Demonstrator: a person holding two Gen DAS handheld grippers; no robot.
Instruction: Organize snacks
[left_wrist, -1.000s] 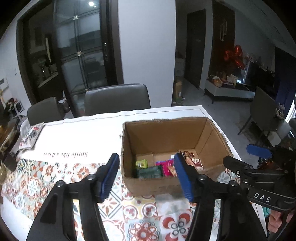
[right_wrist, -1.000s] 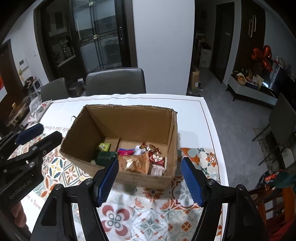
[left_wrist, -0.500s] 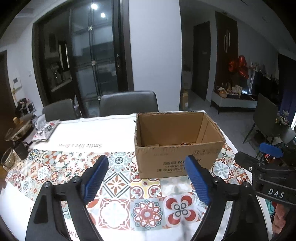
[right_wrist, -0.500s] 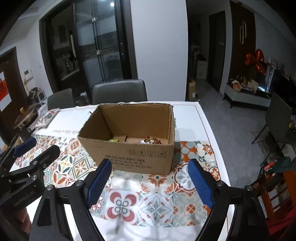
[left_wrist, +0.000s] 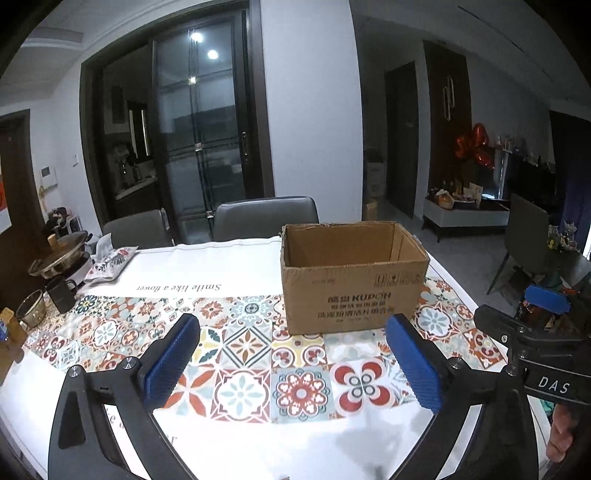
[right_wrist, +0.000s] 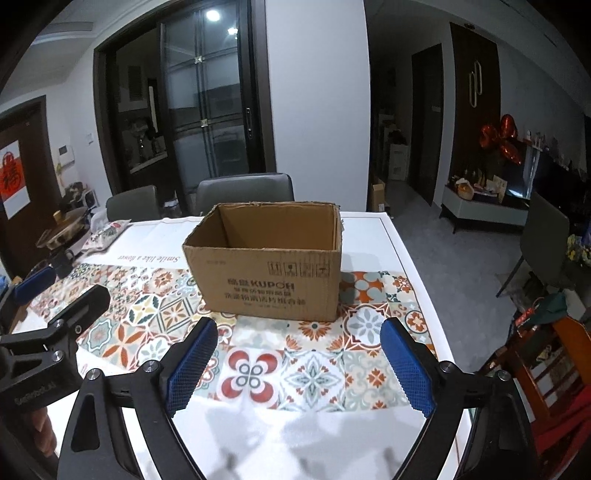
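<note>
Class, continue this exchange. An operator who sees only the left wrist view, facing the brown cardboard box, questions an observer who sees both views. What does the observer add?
Operator: My view shows only one finger of the right hand-held gripper. Is it holding anything?
Observer: No. Its jaws have just been opening, and nothing is between them.
Operator: That gripper blocks my view past the white-clothed table. What is over there?
Observer: What looks like an orange wooden chair, standing off the table's right edge.
</note>
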